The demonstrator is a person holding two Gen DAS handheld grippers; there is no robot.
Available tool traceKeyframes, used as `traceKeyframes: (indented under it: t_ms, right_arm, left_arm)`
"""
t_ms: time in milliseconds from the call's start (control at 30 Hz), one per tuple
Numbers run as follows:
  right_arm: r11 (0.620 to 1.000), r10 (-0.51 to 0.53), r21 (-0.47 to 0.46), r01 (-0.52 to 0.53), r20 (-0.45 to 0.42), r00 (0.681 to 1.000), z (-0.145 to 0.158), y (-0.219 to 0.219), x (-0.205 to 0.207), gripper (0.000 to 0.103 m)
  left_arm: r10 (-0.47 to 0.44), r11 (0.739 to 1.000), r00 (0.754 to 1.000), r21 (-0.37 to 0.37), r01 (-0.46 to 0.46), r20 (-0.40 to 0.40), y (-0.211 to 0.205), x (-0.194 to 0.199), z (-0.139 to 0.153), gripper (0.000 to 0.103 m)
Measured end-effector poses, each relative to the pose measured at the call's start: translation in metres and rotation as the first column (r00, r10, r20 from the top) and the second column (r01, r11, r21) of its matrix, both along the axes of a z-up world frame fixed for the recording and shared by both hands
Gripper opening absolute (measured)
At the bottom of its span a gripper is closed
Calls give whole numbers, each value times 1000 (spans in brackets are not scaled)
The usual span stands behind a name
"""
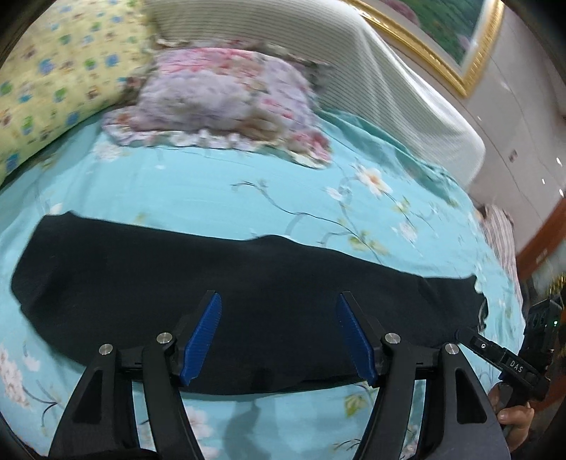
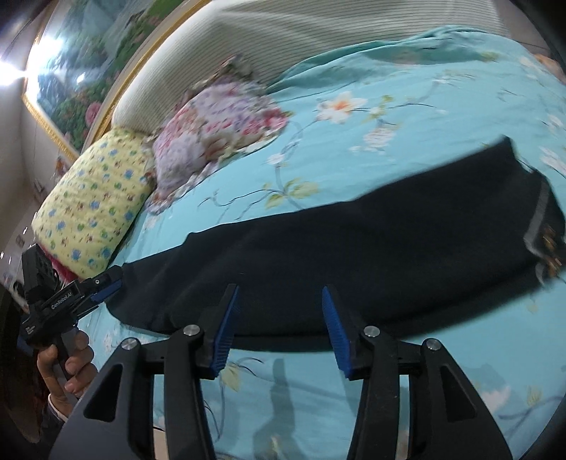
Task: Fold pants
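Black pants (image 1: 247,300) lie flat in a long strip across the turquoise flowered bedsheet (image 1: 247,198); the right wrist view shows them too (image 2: 353,254), with the waistband end at the right. My left gripper (image 1: 278,300) is open and empty, its blue pads hovering over the pants' near edge. My right gripper (image 2: 279,292) is open and empty above the pants' near edge. The right gripper also shows at the right edge of the left wrist view (image 1: 463,332), by the pants' end. The left gripper shows at the left in the right wrist view (image 2: 113,279), by the other end.
A floral pillow (image 1: 226,99) and a yellow patterned pillow (image 1: 53,81) lie at the head of the bed against a striped headboard (image 1: 389,70). A gold-framed painting (image 1: 442,32) hangs above. The bed's edge drops off at the right.
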State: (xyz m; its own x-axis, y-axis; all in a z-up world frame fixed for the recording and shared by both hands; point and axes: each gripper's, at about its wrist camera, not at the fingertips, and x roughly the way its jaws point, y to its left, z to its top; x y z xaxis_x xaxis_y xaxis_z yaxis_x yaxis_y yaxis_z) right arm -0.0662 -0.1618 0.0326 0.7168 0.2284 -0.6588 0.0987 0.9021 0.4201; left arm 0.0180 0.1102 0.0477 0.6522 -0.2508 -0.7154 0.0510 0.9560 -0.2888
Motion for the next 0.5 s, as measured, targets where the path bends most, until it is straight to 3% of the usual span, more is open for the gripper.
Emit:
traceKeyframes:
  t_ms: [233,500]
  right_arm:
    - [987,-157,27,157,-11,988,-6,-39,-30,50]
    - [934,-349,78,349,-13,937,-7,-80,-53,56]
  left_arm:
    - [-96,995,995,23,96,-14,-42,15,-1,70]
    - [-223,973,974,44,225,-29,-88,34,-1,74]
